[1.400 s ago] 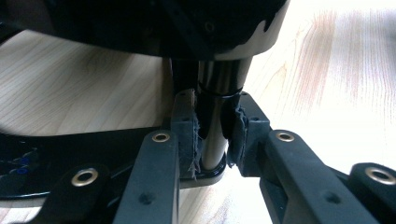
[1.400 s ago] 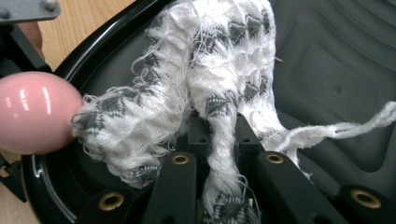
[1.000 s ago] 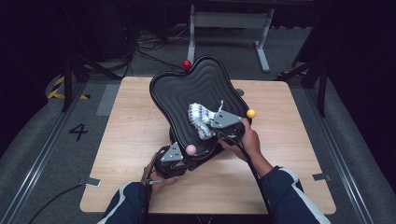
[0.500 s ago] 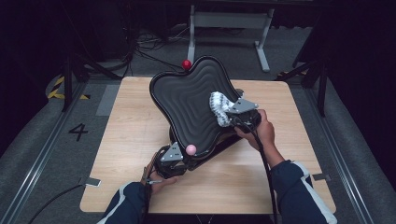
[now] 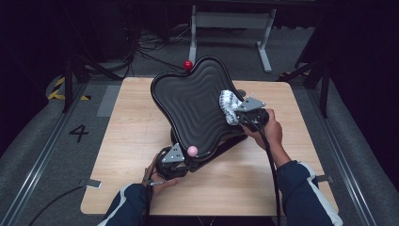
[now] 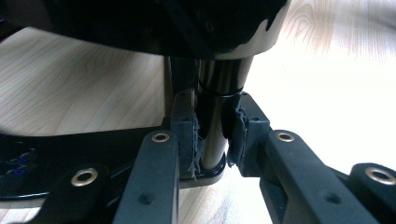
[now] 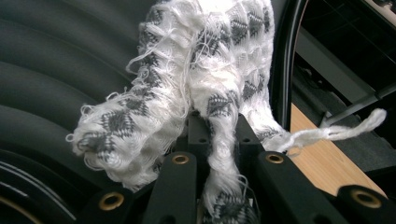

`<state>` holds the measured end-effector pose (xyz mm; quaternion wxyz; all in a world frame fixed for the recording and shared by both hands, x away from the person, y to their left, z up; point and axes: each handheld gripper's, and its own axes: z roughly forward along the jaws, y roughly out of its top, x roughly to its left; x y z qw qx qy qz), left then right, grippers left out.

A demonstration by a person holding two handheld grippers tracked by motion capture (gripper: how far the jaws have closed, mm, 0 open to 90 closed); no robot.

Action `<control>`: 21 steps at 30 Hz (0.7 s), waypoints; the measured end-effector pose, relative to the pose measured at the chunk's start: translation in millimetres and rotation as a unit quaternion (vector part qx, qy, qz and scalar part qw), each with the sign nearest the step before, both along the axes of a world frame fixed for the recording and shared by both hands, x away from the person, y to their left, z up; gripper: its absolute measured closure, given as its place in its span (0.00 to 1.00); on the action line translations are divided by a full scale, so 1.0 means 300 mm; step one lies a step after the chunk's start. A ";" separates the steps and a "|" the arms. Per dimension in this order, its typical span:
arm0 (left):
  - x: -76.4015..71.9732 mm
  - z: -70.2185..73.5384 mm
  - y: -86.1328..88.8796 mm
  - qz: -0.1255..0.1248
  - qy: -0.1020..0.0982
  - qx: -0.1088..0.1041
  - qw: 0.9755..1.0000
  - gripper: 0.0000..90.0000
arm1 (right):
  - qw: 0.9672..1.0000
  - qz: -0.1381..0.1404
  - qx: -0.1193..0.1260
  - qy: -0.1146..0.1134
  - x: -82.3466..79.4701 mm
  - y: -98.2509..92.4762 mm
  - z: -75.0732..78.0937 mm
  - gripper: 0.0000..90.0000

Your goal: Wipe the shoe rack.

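Currently, the work in hand appears to be wiping the black, wavy-edged ribbed plastic tray (image 5: 193,106), which stands tilted above the light wooden table (image 5: 131,141). How much of the ribbed face is already wiped cannot be told; no dirt or streaks show on it.

Nearest the person, the left gripper (image 5: 175,162) is clamped on a glossy black post (image 6: 215,121) beneath the tray's near lobe. In the left gripper view the fabric-covered pads (image 6: 192,135) press against both sides of the post, so this gripper is judged to steady the tray at its tilt. A small pink ball (image 5: 192,150) sits at the tray's near rim.

Farther out, the right gripper (image 5: 242,115) is clenched on a white and grey patterned woven cloth (image 7: 187,84). In the right gripper view the cloth bunches up out of the closed jaws and lies against the ribbed surface, just inside the tray's right rim (image 7: 282,70). A loose yarn tail (image 7: 336,130) hangs past that rim.

Farthest away, a small red ball (image 5: 187,64) marks the tray's far rim. The left, middle and far portions of the ribbed face lie well apart from the cloth, so these are judged to be the areas left to cover.
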<state>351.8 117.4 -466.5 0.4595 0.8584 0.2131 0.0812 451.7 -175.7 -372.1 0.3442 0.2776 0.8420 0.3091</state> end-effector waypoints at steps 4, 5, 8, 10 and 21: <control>0.001 0.000 0.001 0.000 0.001 0.000 1.000 0.82 | 1.000 0.011 0.001 -0.002 -0.016 0.020 0.001 0.91; 0.001 0.000 0.001 0.000 0.001 0.000 1.000 0.82 | 1.000 0.016 0.002 -0.002 -0.019 0.025 0.002 0.91; 0.001 -0.002 0.000 0.000 0.001 -0.004 1.000 0.82 | 1.000 0.026 0.002 -0.003 -0.033 0.046 0.003 0.91; 0.003 -0.002 0.000 -0.001 0.000 -0.004 1.000 0.82 | 0.999 0.034 0.002 -0.004 -0.041 0.060 0.003 0.91; 0.002 -0.003 0.000 -0.001 0.004 -0.007 1.000 0.82 | 0.997 0.081 0.000 -0.010 -0.099 0.170 0.010 0.91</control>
